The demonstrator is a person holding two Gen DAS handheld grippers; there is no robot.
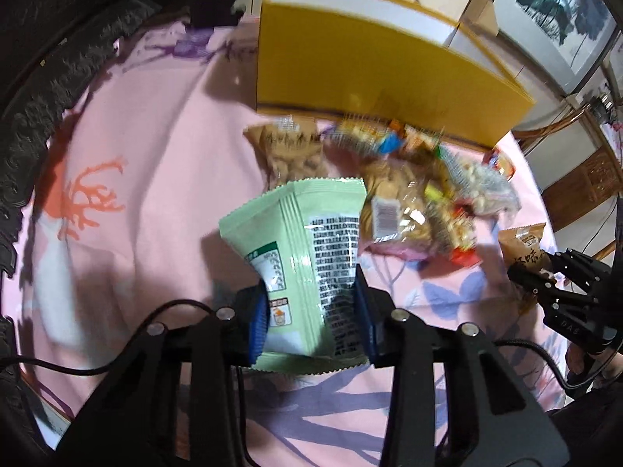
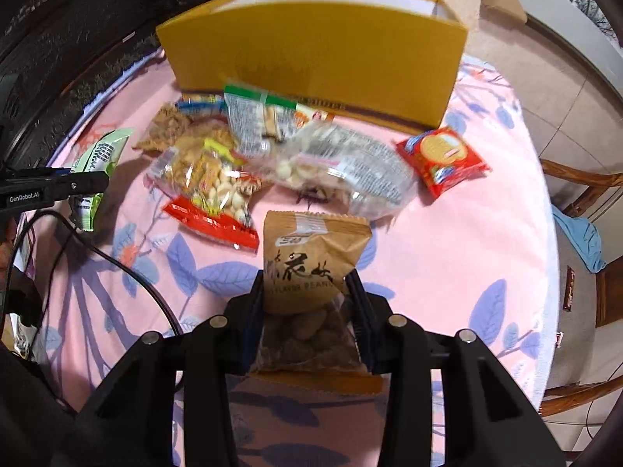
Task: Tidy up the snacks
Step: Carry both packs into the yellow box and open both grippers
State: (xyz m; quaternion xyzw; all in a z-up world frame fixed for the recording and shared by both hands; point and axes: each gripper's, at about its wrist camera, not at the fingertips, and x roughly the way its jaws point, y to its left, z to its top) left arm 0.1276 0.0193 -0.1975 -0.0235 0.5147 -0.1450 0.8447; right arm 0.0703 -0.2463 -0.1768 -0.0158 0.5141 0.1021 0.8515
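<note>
In the left view a green packet [image 1: 300,257] is clamped in the left tongs [image 1: 311,311], a snack pile [image 1: 409,194] and yellow box [image 1: 370,74] beyond; in the right view a peanut bag [image 2: 311,272] is pinched by the right tongs [image 2: 307,311], with most snacks judged still unboxed.

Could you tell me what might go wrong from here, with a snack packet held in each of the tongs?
1. The left tongs pinch the slippery green packet only across its lower half, so it may slide out.
2. The right tongs squeeze the brown peanut packet, which may crush the nuts.
3. Both heading for the yellow box together, the tongs may collide.
</note>
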